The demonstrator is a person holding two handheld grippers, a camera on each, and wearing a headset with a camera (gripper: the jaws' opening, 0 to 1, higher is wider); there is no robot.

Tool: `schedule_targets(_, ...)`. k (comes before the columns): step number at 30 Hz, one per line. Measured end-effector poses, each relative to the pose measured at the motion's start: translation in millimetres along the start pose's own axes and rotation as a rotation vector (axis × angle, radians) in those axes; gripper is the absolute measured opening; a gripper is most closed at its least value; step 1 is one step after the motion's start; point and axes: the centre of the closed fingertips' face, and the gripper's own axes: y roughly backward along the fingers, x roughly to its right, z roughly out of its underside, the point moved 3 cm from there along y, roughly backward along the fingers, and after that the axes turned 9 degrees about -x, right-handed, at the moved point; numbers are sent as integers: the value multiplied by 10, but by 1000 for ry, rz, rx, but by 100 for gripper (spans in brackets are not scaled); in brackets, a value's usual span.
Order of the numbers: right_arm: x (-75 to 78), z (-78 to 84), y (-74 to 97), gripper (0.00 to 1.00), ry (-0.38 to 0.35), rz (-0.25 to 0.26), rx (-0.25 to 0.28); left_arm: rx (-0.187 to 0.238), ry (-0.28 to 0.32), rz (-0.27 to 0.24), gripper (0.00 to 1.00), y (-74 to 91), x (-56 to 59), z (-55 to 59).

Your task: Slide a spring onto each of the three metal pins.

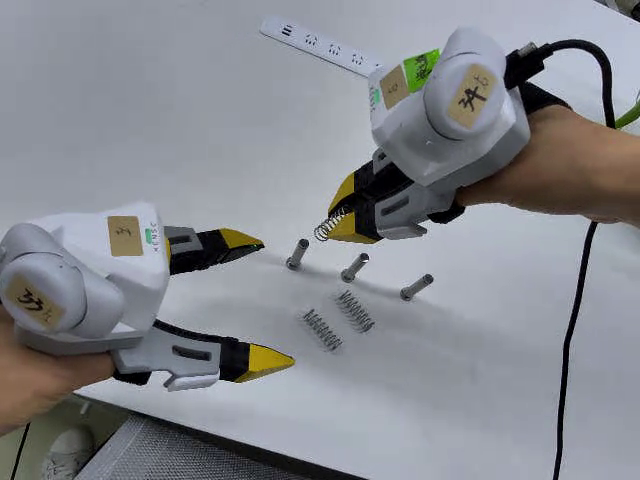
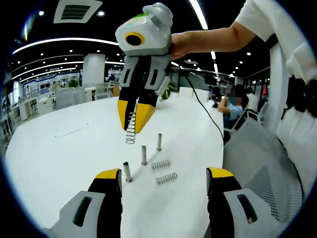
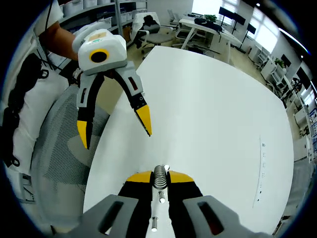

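Your left gripper (image 1: pixel 270 300), jaws wide apart, hovers at the near edge of the white table (image 1: pixel 150 120). Beyond it, two loose springs (image 1: pixel 322 329) lie beside three upright pins (image 1: pixel 354 267). Just above the pins, your right gripper (image 1: pixel 345 222) is clamped on a third spring (image 1: pixel 327 229). A power strip (image 1: pixel 320 45) lies farthest.
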Motion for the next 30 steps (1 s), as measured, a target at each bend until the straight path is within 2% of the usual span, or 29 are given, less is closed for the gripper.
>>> schedule_targets(7, 85, 3, -200, 12, -5, -10, -31, 12, 11, -2, 76, 7, -24, 33)
schedule_targets(13, 100, -21, -314, 12, 0, -22, -49, 16, 27, -4, 78, 15, -38, 61)
schedule_targets(22, 107, 34, -407, 12, 23, -30, -88, 23, 44, 2, 78, 13, -21, 68)
schedule_targets(30, 119, 42, -447, 12, 26, -38, -95, 30, 54, 6, 79, 3, -18, 52)
